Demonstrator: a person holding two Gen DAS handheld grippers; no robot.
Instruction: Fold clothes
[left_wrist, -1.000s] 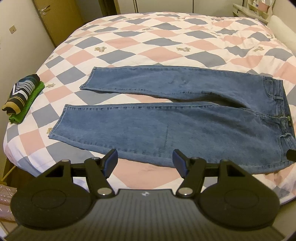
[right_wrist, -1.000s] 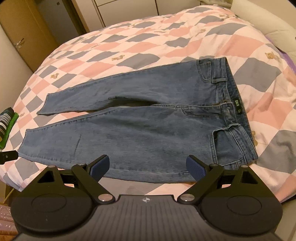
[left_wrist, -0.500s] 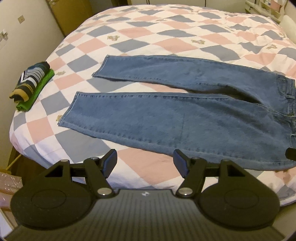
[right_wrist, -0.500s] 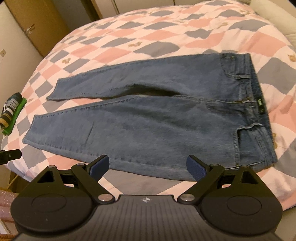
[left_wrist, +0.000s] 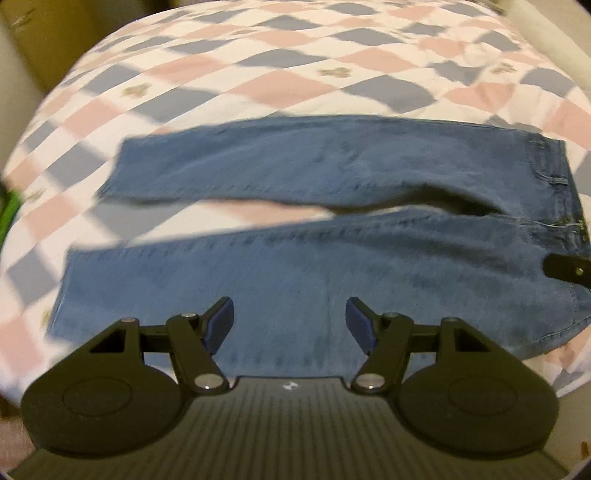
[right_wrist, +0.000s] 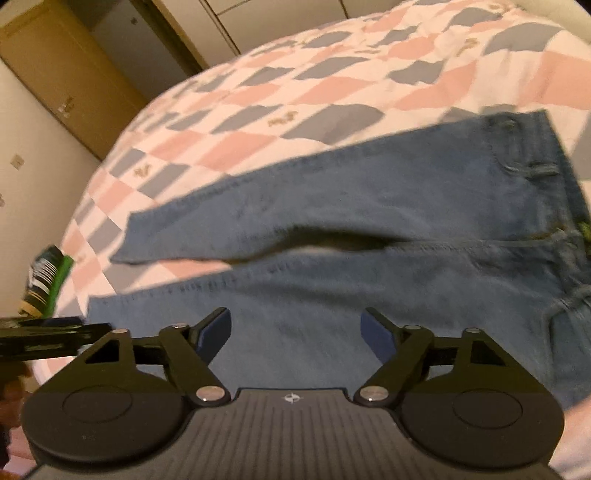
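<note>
A pair of blue jeans (left_wrist: 332, 266) lies flat across the checked bedspread (left_wrist: 280, 77), legs slightly parted, waistband to the right. The left gripper (left_wrist: 288, 325) hangs over the near leg with its jaws spread and nothing between them; the right gripper (right_wrist: 295, 332) likewise, jaws wide apart. A small waistband label (right_wrist: 584, 229) is too blurred to read (greenish, no letters legible). Folded striped and green cloth (right_wrist: 44, 288) sits at the bed's left edge.

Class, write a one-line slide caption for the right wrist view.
Open right gripper poised over flat blue jeans on a checked quilt, folded clothes at the bed's edge.
</note>
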